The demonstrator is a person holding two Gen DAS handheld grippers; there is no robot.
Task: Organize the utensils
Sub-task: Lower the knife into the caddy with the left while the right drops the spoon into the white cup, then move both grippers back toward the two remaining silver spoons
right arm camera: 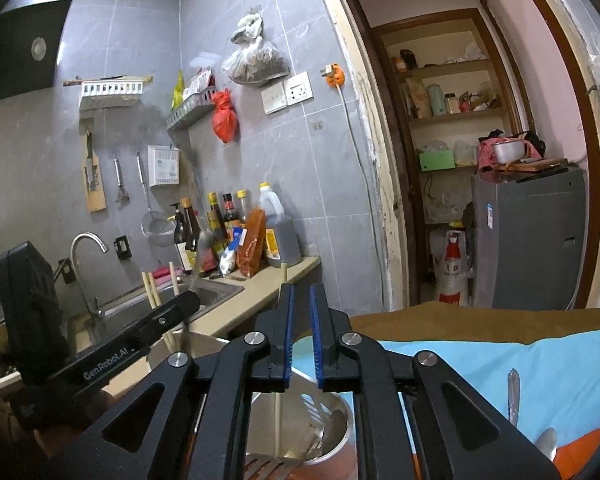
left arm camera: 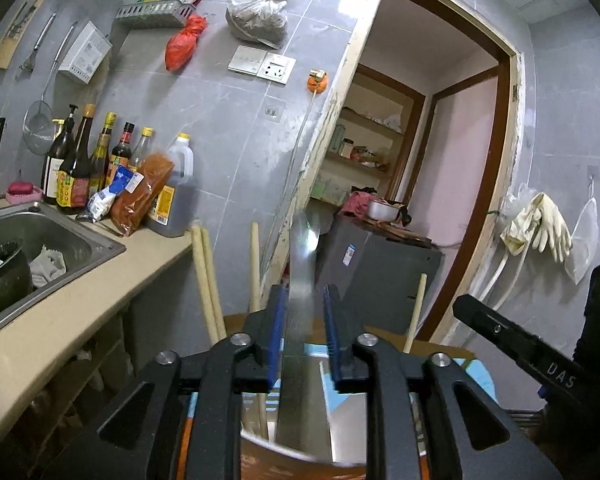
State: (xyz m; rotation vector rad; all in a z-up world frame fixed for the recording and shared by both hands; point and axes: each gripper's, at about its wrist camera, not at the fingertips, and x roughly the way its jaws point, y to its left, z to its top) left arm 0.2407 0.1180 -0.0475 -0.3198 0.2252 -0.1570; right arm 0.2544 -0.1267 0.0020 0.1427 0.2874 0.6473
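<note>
In the left wrist view my left gripper [left arm camera: 305, 322] is open, and a flat steel utensil handle [left arm camera: 300, 320] stands upright between its blue pads [left arm camera: 277, 336] without clear contact. Below it is a round steel container [left arm camera: 260, 438] holding several wooden chopsticks [left arm camera: 208, 280]. In the right wrist view my right gripper [right arm camera: 301, 330] is open and empty above the same steel container [right arm camera: 332, 446], which holds a chopstick [right arm camera: 278, 412] and a slotted spatula [right arm camera: 312, 408]. A steel utensil [right arm camera: 514, 396] lies on the blue cloth [right arm camera: 500, 364] at the right.
A counter [left arm camera: 100, 280] with a steel sink [left arm camera: 40, 236] and several sauce bottles [left arm camera: 76, 164] runs along the left. A doorway [left arm camera: 440, 160] with a grey fridge [left arm camera: 380, 268] lies ahead. Utensils hang on the tiled wall [right arm camera: 120, 180].
</note>
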